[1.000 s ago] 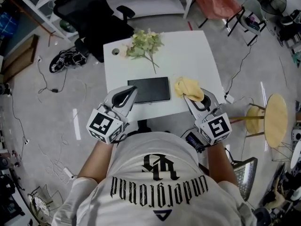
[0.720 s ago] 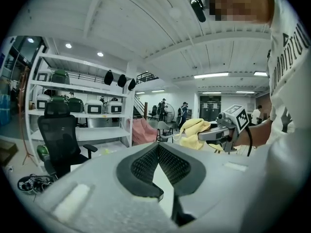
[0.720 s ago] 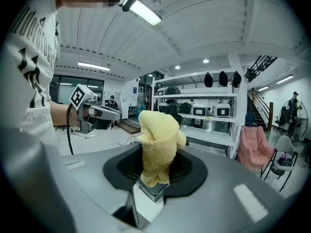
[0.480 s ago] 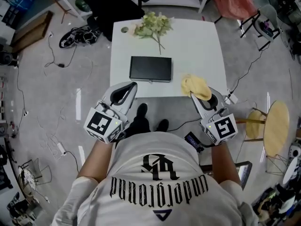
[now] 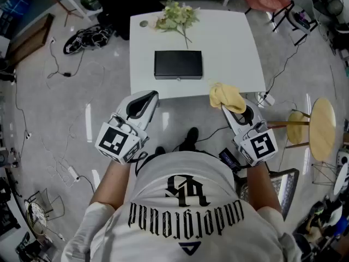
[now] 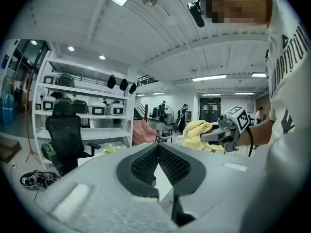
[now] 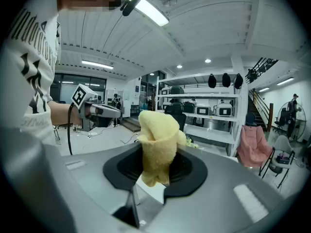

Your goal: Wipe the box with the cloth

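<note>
Head view, looking steeply down: a grey floor [image 5: 49,119] strewn with cables surrounds a white square table [image 5: 234,48]. The person wearing the camera stands back from the table's near edge, and their white printed shirt [image 5: 185,212] fills the bottom of the picture. A round wooden stool [image 5: 320,135] stands on the floor to the right of the table.

A flat black box [image 5: 178,64] lies in the middle of the table, its long side running left to right. A bunch of pale green flowers [image 5: 175,16] lies at the table's far edge, apart from the box.

The left gripper [image 5: 153,95] is held over the floor just short of the table's near left corner. The right gripper [image 5: 224,108] is held at the near right corner. Both are well apart from the box.

In the left gripper view, the left gripper [image 6: 158,148] is clenched, with its ribbed pads [image 6: 172,165] pressed together and nothing between them.

In the right gripper view, the right gripper [image 7: 156,171] is clamped on a yellow cloth [image 7: 158,137]. The cloth stands up from the jaws in a bunched roll. From above, the cloth [image 5: 227,96] overlaps the table's near edge, clear of the box.
</note>
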